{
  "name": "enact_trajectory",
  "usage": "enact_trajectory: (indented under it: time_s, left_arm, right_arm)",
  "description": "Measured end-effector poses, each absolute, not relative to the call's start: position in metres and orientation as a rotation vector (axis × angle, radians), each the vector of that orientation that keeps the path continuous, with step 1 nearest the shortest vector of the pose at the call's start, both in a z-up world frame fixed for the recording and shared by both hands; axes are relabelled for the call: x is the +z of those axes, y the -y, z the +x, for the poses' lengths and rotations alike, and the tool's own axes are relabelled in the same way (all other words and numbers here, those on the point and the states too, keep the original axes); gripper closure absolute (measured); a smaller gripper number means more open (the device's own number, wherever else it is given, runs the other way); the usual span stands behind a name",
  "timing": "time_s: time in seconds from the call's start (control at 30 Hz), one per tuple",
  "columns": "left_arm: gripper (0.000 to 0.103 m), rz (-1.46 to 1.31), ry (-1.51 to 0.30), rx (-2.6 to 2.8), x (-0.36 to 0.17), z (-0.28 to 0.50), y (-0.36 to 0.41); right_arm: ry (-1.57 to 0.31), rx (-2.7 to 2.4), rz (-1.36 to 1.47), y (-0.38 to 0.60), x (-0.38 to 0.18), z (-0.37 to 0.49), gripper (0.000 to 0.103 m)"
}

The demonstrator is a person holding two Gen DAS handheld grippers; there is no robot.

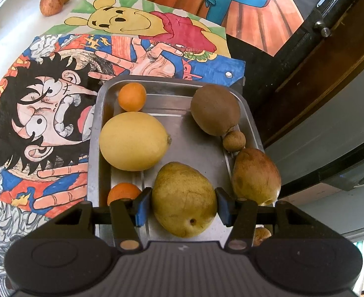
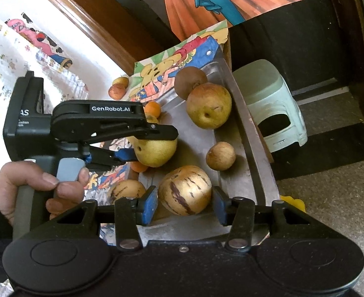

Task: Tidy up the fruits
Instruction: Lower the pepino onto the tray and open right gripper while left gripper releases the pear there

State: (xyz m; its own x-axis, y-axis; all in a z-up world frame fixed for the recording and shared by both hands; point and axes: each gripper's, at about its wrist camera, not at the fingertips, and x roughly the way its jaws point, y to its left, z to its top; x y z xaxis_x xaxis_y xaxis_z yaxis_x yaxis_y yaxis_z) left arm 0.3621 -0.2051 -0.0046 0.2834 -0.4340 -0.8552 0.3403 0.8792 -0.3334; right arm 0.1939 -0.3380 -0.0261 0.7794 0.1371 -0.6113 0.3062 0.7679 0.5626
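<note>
A metal tray holds several fruits. My left gripper is shut on a yellow-green pear over the tray's near end; it also shows in the right wrist view. Around it lie a lemon, two small oranges, a kiwi, a small brown fruit and a reddish pear. My right gripper has its pads on both sides of a striped yellow melon in the tray; one pad touches, the other stands just off it.
Two apples lie far left on the white cloth. Cartoon drawings lie under the tray. A second striped fruit sits left of the melon. A pale green stool stands on the floor beyond the tray's right rim.
</note>
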Motion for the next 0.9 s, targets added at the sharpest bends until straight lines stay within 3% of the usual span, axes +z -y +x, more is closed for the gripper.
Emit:
enact_trajectory:
  time_s: [0.63, 0.9]
  left_arm:
    - [0.043, -0.101, -1.232, -0.502, 0.0, 0.363, 0.201]
    - [0.037, -0.091, -1.239, -0.507, 0.008, 0.359, 0.2]
  right_arm:
    - [-0.7, -0.172, 0.695, 0.34, -0.018, 0.195, 0.047]
    - [-0.719, -0.204, 0.68, 0.338, -0.014, 0.196, 0.044]
